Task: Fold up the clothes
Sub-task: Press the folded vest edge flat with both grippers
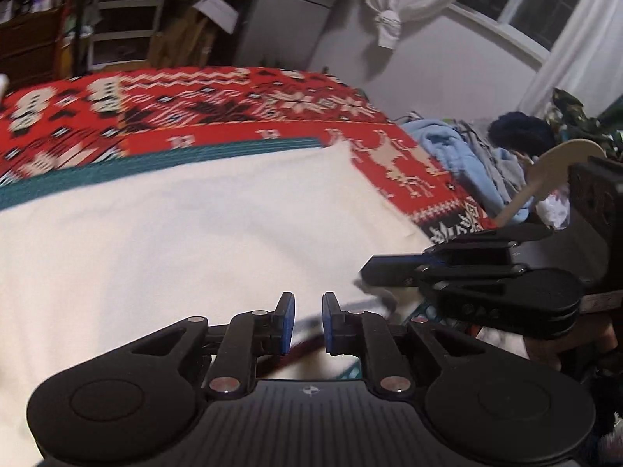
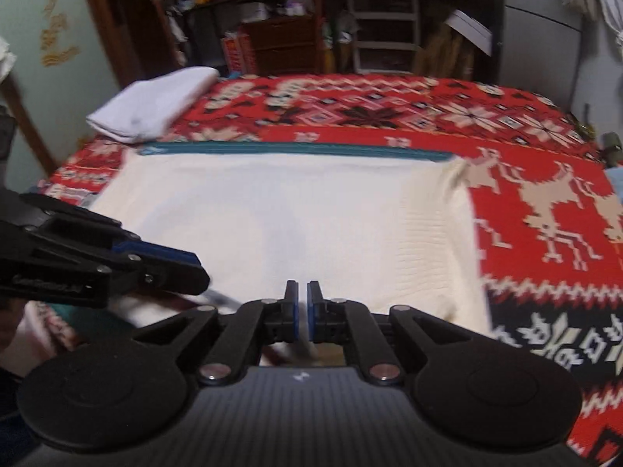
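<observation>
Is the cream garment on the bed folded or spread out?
Spread out. The cream garment lies flat across the bed, its teal hem running straight along the far edge.

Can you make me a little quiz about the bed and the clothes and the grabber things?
1. True or false: the cream garment lies spread flat on the red patterned blanket.
2. What lies at the far left corner of the bed? A) a folded white cloth B) a pair of shoes C) a pillow with stripes
3. Fill in: the strip showing along the cream garment's far edge is ____ in colour.

Key
1. True.
2. A, the folded white cloth.
3. Teal; see the teal strip.

Bonus look: the left gripper has a small gap between its fingers, and the right gripper is nearly closed, both at the garment's near edge.
</observation>
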Demonstrator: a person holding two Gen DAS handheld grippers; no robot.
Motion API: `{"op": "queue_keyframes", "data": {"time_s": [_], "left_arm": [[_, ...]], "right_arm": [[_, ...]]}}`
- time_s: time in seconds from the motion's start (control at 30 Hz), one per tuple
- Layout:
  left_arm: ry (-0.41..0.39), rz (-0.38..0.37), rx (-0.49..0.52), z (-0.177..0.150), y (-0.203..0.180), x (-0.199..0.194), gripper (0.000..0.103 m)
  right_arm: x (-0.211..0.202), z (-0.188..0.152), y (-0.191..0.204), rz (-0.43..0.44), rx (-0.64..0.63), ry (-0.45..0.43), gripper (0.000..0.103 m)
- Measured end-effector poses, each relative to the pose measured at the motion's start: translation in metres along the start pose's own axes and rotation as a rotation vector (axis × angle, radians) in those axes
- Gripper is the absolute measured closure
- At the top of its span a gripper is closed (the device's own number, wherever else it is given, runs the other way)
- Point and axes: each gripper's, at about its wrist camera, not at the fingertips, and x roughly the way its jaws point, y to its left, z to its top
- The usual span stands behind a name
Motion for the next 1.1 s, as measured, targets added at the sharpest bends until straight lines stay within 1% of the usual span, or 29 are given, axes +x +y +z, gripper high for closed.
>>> {"op": "queue_keyframes", "data": {"time_s": [0.03,0.07,0.13,0.2,0.3,0.4,0.5,0.57,0.67,0.77,0.8,0.9,0.97,1.1], "left_arm": [[0.002,-0.016,0.012,0.003,-0.004,0.007,0.090],[0.014,-0.021,0.025,0.005,-0.007,0.015,0.090],[0.043,-0.012,0.057,0.003,-0.014,0.029,0.090],[0.046,-0.011,0.058,0.001,-0.017,0.031,0.090],[0.051,-0.008,0.061,-0.003,-0.022,0.035,0.090],[0.023,-0.027,0.029,0.003,-0.021,0.029,0.090],[-0.023,-0.004,0.025,0.011,-0.020,0.025,0.090],[-0.027,0.012,0.001,0.017,-0.015,0.029,0.090],[-0.034,0.037,-0.029,0.027,-0.009,0.037,0.090],[-0.031,0.050,-0.039,0.028,-0.007,0.044,0.090],[-0.028,0.052,-0.041,0.028,-0.008,0.046,0.090],[0.005,0.031,-0.024,0.016,-0.013,0.048,0.090],[0.003,0.031,-0.003,0.010,-0.017,0.045,0.090],[0.012,0.012,0.000,0.007,-0.015,0.043,0.090]], "right_arm": [[0.002,-0.003,-0.002,-0.009,-0.004,0.010,0.099],[-0.001,-0.008,-0.003,-0.005,-0.010,-0.001,0.099],[-0.006,-0.014,-0.004,-0.001,-0.011,-0.004,0.099],[-0.011,-0.019,-0.008,0.011,0.011,0.000,0.099],[-0.014,-0.017,-0.019,0.033,0.067,-0.006,0.099],[-0.012,-0.003,-0.026,0.016,0.102,-0.059,0.098],[0.000,0.020,-0.033,-0.011,0.124,-0.110,0.098],[0.011,0.035,-0.036,-0.050,0.115,-0.138,0.098],[0.035,0.049,-0.039,-0.091,0.109,-0.143,0.098],[0.049,0.042,-0.040,-0.088,0.123,-0.100,0.100],[0.047,0.036,-0.038,-0.088,0.110,-0.103,0.100],[0.028,0.015,-0.031,-0.090,0.066,-0.088,0.100],[0.013,-0.002,-0.028,-0.087,0.045,-0.077,0.103],[-0.009,-0.021,-0.026,-0.096,0.039,-0.067,0.103]]}}
